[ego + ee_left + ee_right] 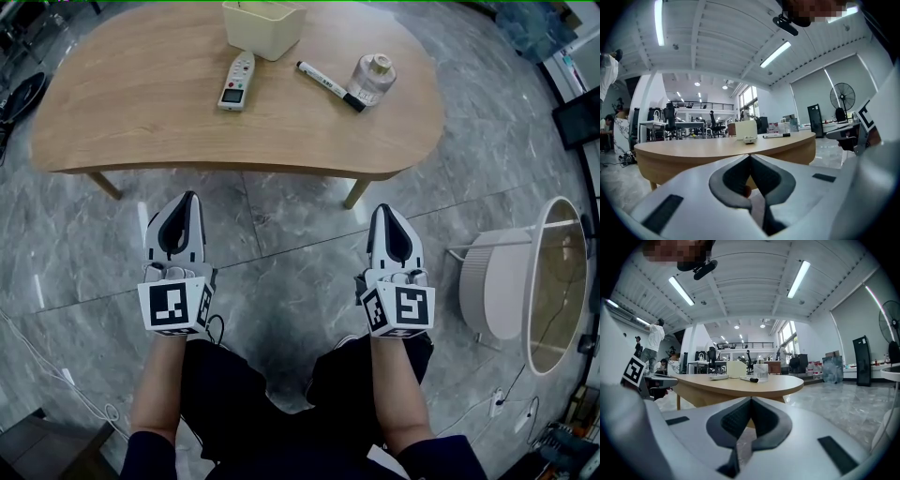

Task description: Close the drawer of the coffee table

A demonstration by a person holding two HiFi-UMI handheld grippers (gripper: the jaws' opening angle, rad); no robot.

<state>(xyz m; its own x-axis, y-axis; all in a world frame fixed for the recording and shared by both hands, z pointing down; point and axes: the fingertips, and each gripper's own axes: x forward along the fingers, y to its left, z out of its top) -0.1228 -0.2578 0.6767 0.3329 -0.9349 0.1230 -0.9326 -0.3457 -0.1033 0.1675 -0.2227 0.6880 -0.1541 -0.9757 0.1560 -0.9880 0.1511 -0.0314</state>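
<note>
Head view shows my left tool (190, 197) and my right tool (386, 210) side by side above the grey floor (281, 272). Both point at the wooden desk (141, 112). The desk is just ahead of them, and neither tool touches it. On the desk sit a pale box (264, 28), a white remote (236, 82), a pen (330, 85) and a small jar (371, 79). I cannot tell where the drawer is. The near edge of the desk looks like one plain wooden band.

Left gripper view looks along the left tool (750, 156). Its two jaws are pressed together at the tips, with nothing between them. The desk (693, 150) stands past the tips, with the box (746, 129) and the pen (776, 136) on top.

Right gripper view looks along the right tool (751, 399). It is closed too and holds nothing. The desk (740, 386) is ahead, a bit to the left, and the jar (761, 371) sits on it.
</note>
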